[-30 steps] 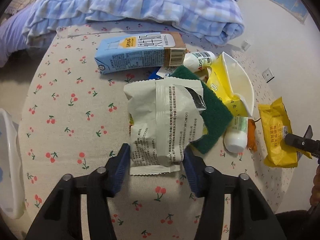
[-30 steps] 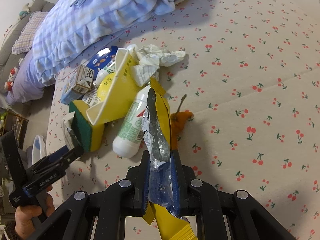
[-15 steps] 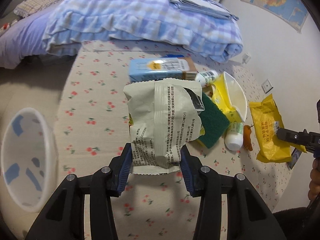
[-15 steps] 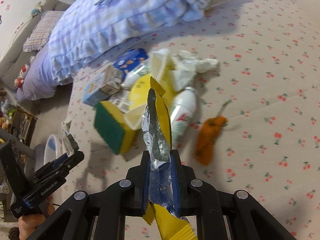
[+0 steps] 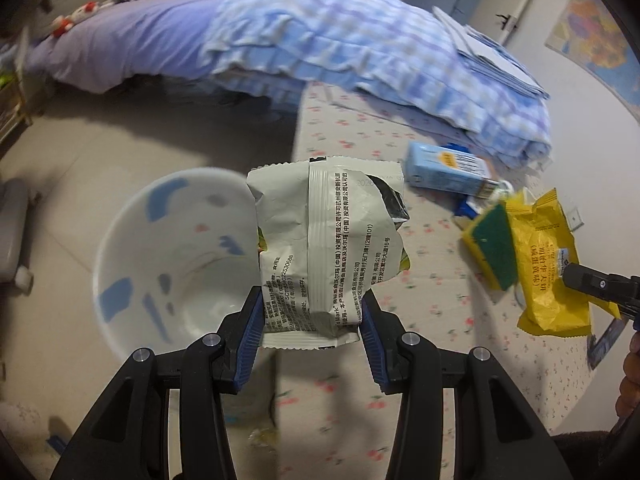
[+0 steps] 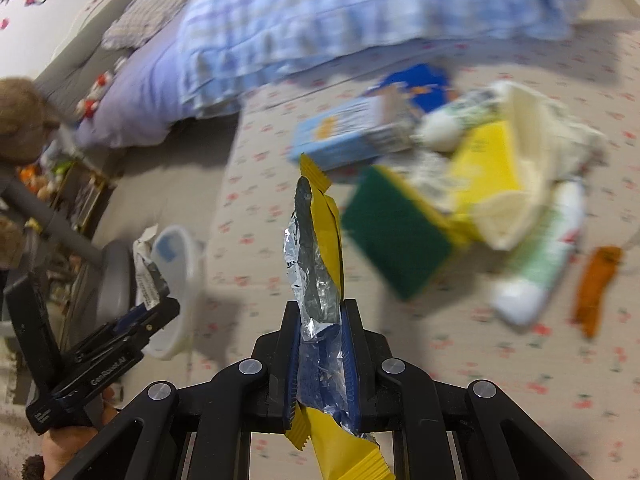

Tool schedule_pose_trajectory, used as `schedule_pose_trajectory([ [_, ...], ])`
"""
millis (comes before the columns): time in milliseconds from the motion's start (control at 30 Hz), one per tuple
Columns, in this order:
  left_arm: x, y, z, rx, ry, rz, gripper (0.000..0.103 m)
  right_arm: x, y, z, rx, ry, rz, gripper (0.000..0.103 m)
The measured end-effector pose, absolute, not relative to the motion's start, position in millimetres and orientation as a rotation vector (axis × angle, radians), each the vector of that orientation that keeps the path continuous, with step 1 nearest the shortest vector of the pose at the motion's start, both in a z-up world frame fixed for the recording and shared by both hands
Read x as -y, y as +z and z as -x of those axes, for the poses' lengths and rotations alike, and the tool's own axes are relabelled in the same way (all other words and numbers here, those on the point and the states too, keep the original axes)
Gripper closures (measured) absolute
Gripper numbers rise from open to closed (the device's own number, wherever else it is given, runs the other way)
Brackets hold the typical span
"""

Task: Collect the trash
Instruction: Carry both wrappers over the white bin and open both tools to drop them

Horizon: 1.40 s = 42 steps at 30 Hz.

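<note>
My left gripper (image 5: 311, 322) is shut on a crumpled white snack bag (image 5: 328, 248) and holds it in the air, beside the rim of a white bin (image 5: 132, 280) on the floor to its left. My right gripper (image 6: 320, 340) is shut on a yellow foil wrapper (image 6: 320, 240), held above the cherry-print surface; the wrapper also shows at the right of the left wrist view (image 5: 548, 264). In the right wrist view the left gripper (image 6: 148, 312) and the bin (image 6: 176, 280) are at lower left.
On the cherry-print cloth (image 5: 420, 300) lie a blue milk carton (image 5: 444, 172), a green and yellow sponge (image 6: 396, 232), a yellow and white box (image 6: 504, 184), a white bottle (image 6: 540, 268) and an orange scrap (image 6: 596, 284). A checked blue quilt (image 5: 360, 40) lies behind.
My left gripper has lifted the snack bag off the cloth and swung it left toward the bin. My right gripper has carried the yellow wrapper up and left as well.
</note>
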<state>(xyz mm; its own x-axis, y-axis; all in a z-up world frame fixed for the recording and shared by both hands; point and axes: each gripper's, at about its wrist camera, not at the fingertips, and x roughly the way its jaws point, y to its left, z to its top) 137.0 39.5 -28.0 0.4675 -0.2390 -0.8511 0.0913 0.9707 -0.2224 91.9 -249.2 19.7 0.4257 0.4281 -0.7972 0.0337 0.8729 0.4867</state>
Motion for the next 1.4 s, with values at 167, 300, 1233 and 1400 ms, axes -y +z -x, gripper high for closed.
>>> schedule_pose_trajectory([
  [167,-84,-36,-130,-1.080,-0.127,0.200,0.055,205,15,-106,-1.127,0.323,-0.450,0.086],
  [300,-110,-38,-124,-1.078,-0.080,0.223,0.054,177,11,-118,-1.131,0.363,-0.454,0.086],
  [1233,-156,-33,-110,-1.075,0.074,0.157,0.020,59,-15,-154,-1.062,0.519,-0.506,0.036],
  [1400,-155,-32,-108,-1.087,0.029,0.219,0.020,71,1,-146,-1.027,0.474,-0.432,0.036],
])
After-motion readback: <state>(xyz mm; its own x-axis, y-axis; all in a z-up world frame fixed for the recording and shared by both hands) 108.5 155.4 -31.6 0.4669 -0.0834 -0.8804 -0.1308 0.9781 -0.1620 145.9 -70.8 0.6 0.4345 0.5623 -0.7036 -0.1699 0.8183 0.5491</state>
